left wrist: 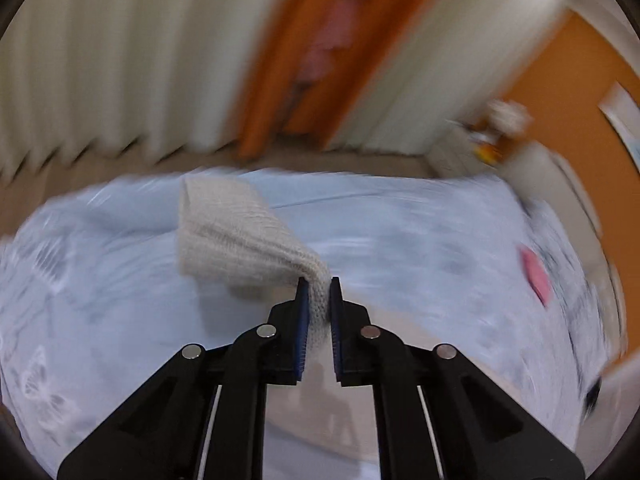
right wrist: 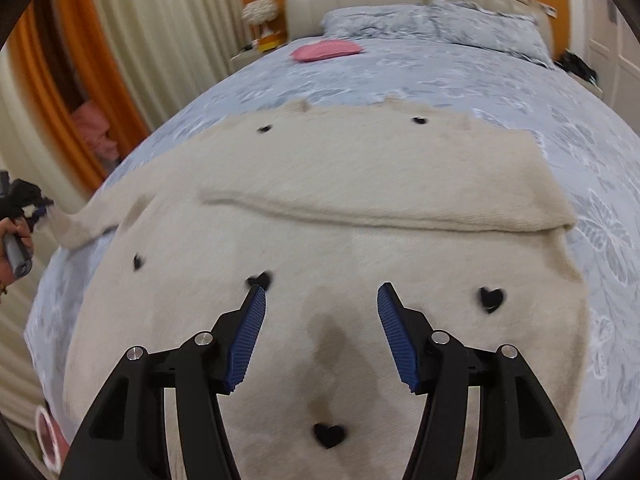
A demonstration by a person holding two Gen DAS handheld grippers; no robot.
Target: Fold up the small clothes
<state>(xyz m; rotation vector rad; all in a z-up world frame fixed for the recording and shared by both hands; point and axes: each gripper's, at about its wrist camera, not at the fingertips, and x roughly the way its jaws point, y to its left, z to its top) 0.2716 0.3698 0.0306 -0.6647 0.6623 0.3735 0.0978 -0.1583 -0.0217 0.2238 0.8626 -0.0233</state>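
I saw a fuzzy cream sweater (right wrist: 320, 208) with little black hearts (right wrist: 491, 299) lying spread out on the bed. One sleeve (left wrist: 236, 232) was lifted off the bed, and a fold ran across its middle.

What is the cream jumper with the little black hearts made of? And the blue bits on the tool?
The jumper looks like soft, fuzzy knitted wool or acrylic; its sleeve shows knit ribs. The blue pads look like ridged matte rubber, perhaps plastic.
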